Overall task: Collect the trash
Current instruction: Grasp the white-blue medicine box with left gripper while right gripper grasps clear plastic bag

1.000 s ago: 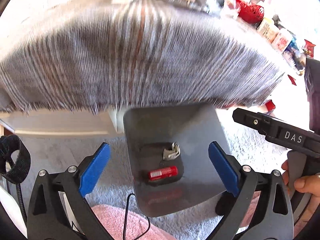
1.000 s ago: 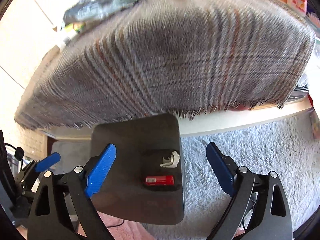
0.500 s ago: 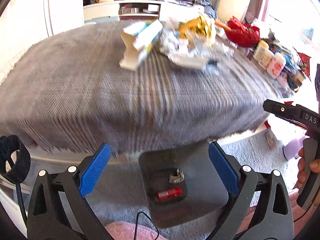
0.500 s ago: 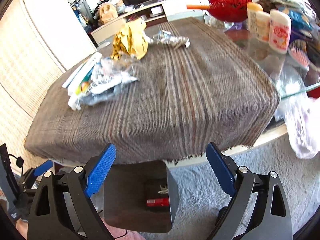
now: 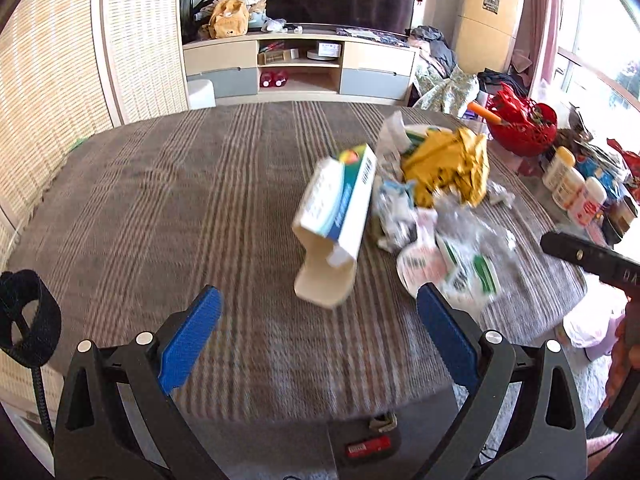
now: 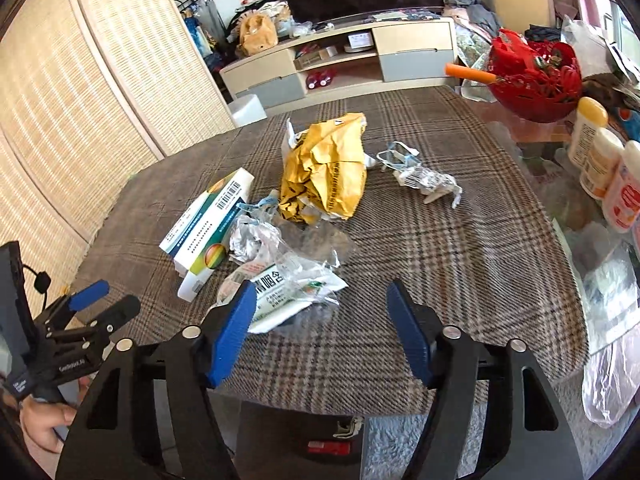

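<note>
Trash pile [image 6: 288,216] heaped on checked counter [image 6: 460,248], nothing picked up yet. Left tongs [image 5: 318,338] wide, empty. Right tongs [image 6: 320,330] closing on nothing. Might grab cloth with crinkly plastic wrapper [image 6: 280,292], dragging bottles [image 6: 600,160] down.

Trash pile sits on the cloth-covered table [image 6: 460,264], centre to 10 o'clock in the right wrist view. Carton [image 6: 208,220] at 9 o'clock of the crumpled envelope [image 6: 324,168]; foil wad [image 6: 252,240] touching the carton's 3 o'clock side. Plastic wrappers [image 6: 288,284] at 6 o'clock of the envelope, nearest the table edge. Small wrapper [image 6: 424,180] lies apart at the envelope's 3 o'clock. Basket [image 6: 536,76] and bottles [image 6: 600,160] along the table's 2–3 o'clock side. TV cabinet [image 6: 340,64] behind at 12.
</note>
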{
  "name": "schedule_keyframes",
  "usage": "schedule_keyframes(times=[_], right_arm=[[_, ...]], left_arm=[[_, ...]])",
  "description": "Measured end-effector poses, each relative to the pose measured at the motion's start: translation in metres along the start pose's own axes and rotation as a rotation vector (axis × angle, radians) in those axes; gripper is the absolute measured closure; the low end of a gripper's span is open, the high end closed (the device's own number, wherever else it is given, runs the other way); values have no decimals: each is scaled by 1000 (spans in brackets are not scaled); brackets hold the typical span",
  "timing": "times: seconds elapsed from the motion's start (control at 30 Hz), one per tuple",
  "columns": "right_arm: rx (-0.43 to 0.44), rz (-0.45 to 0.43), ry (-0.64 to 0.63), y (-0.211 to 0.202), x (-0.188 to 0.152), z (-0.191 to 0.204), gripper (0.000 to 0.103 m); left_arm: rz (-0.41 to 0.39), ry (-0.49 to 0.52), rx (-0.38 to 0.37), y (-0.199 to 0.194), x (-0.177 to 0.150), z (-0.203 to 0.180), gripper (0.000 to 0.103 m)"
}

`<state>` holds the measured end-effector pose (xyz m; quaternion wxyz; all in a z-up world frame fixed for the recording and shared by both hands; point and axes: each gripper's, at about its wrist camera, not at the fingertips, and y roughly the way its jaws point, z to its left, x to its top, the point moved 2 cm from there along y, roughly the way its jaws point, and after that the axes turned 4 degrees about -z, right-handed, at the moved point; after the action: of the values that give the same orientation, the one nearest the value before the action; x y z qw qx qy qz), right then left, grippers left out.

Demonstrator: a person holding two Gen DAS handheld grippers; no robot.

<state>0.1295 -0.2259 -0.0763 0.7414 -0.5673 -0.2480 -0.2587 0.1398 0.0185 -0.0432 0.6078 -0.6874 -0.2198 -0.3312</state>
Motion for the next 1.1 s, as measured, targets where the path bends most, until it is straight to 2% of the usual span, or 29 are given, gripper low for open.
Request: schedule_keyframes(times=[0.23, 0.57, 0.63, 0.7, 0.73, 0.77, 0.8, 0.83, 0.87, 1.0, 1.1], right_arm=[[5, 37, -15, 28, 1, 11, 37], [-52, 76, -77, 62, -2, 10, 37], [-36, 82, -64, 67, -1, 7, 37], [-33, 86, -76, 70, -1, 8, 37], [-28, 87, -85, 72, -1, 10, 41], [-16, 91, -89, 73, -1, 11, 46], [0, 93, -89, 73, -2, 14, 57], [11, 92, -89, 73, -2, 15, 70], [10, 88, -93, 72, -2, 16, 71], [30, 76, -90, 66, 0, 15, 77], [46, 57, -83, 54, 3, 14, 82]], left_arm=[[26, 8, -13, 38, 27, 8, 10], [106, 28, -51, 90, 30, -3, 10], [119, 34, -53, 99, 30, -6, 11], [135, 39, -56, 109, 29, -8, 16], [143, 38, -59, 112, 28, -7, 21], [152, 37, -63, 115, 27, -7, 28], [160, 32, -70, 119, 26, -6, 32], [163, 26, -79, 123, 25, -4, 42], [165, 19, -89, 124, 24, -3, 52], [146, 13, -95, 119, 23, 2, 61], [125, 8, -86, 108, 25, 6, 62]])
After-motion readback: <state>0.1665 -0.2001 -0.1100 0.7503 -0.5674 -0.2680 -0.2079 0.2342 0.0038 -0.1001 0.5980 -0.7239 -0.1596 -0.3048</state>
